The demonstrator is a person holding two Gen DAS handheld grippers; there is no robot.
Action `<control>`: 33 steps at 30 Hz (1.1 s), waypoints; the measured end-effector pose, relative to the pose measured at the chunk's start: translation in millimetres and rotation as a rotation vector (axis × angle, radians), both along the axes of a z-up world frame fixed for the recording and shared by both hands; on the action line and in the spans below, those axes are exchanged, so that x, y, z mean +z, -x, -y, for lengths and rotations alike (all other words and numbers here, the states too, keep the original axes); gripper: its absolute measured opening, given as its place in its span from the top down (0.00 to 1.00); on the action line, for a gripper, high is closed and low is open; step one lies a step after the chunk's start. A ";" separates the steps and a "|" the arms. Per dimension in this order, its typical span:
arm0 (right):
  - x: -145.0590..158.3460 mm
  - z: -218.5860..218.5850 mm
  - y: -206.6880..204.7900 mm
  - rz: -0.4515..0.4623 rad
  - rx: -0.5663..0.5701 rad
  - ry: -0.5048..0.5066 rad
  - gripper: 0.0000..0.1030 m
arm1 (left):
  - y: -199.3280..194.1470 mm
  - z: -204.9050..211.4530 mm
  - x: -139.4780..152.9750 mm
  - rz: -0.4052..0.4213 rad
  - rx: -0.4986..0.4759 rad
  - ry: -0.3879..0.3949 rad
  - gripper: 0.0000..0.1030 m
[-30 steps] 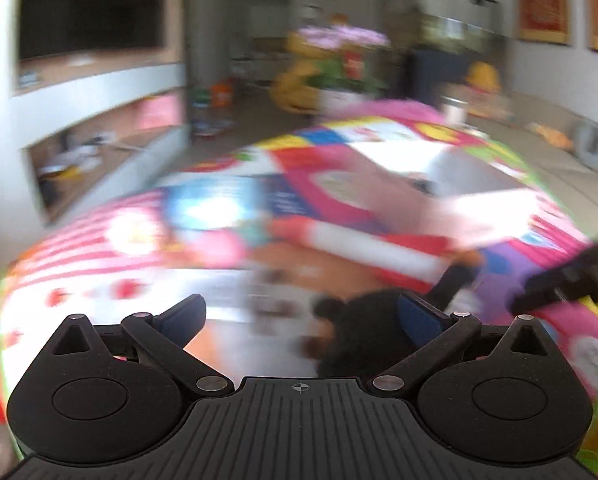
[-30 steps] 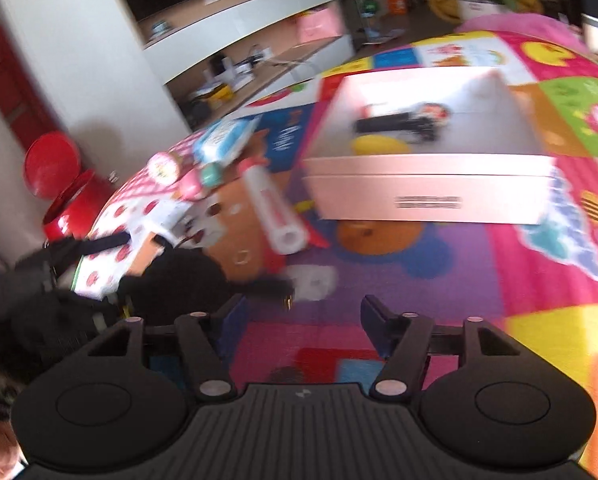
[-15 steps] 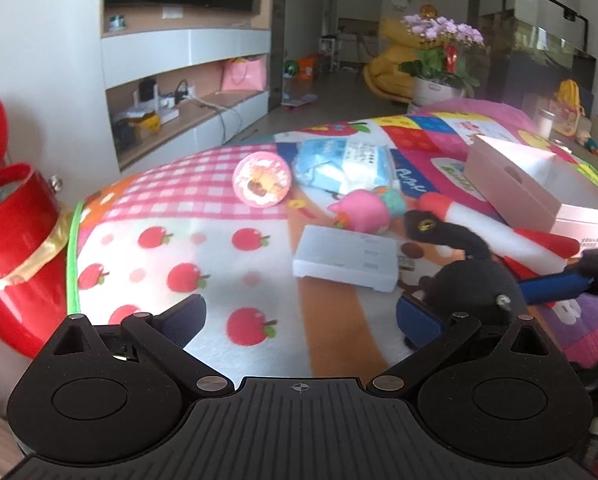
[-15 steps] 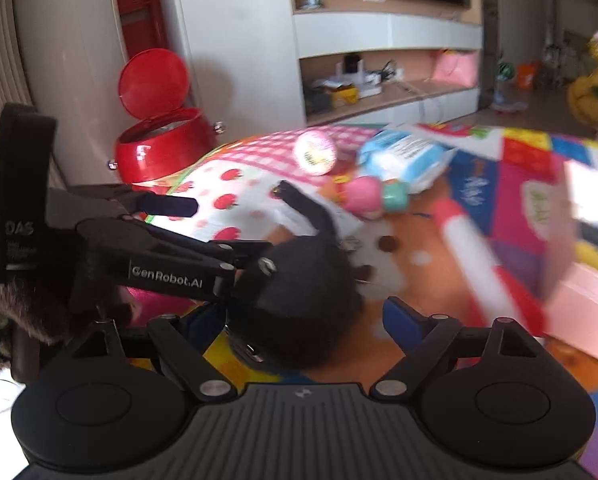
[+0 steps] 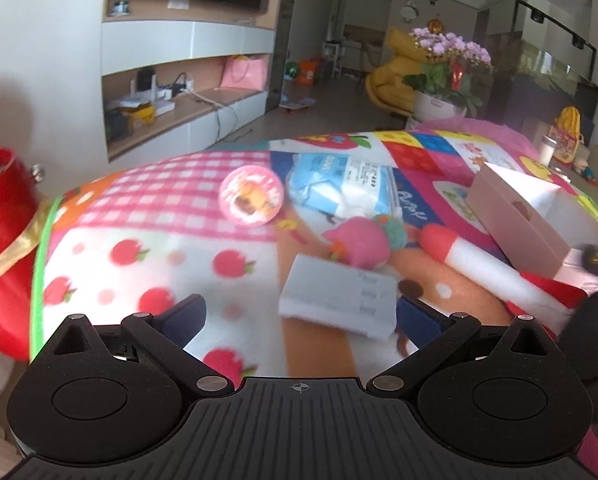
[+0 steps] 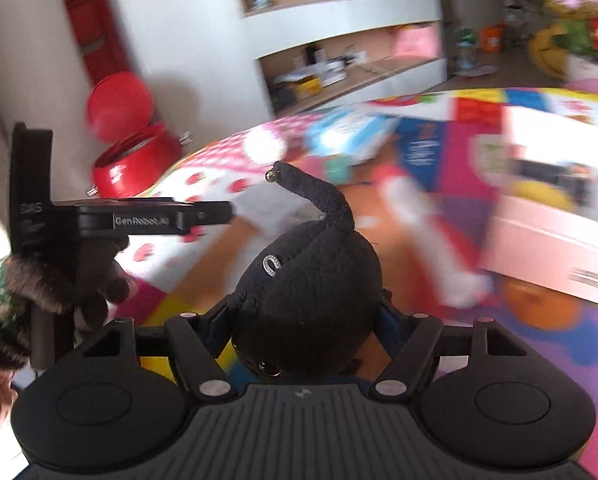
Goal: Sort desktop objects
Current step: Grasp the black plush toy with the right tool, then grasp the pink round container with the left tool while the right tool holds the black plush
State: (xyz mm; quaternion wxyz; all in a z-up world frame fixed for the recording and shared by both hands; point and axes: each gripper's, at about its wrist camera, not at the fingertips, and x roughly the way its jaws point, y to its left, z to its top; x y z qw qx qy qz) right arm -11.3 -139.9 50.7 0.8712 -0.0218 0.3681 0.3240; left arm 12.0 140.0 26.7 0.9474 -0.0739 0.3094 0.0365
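A black plush toy with a curled tail fills the gap between my right gripper's jaws, which are closing on it and press its sides. The same toy shows at the right edge of the left wrist view. My left gripper stands open over the colourful mat with nothing in it; a white flat box lies just ahead of its right finger. From the right wrist view, the left gripper reaches in sideways, held by a hand.
On the mat lie a round pink tin, a blue tissue packet, a pink plush and a red-and-white tube. An open pink carton holds dark and yellow items. A red bin stands off the left edge.
The black toy left the left gripper's right finger and now sits deep in the right gripper. The right view swung toward the carton. The left gripper came closer to the white box.
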 end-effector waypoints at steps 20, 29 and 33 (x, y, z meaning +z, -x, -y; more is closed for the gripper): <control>-44.1 150.6 -14.1 0.044 -0.659 -0.036 0.14 | -116.6 -9.2 -5.5 0.018 0.222 -0.217 0.20; -48.1 155.3 -14.3 0.033 -0.680 -0.086 0.04 | -108.5 -12.7 -6.3 -0.021 0.178 -0.211 0.41; -49.3 156.3 -14.4 0.034 -0.686 -0.090 0.03 | -69.8 10.4 20.5 0.014 0.041 -0.214 0.41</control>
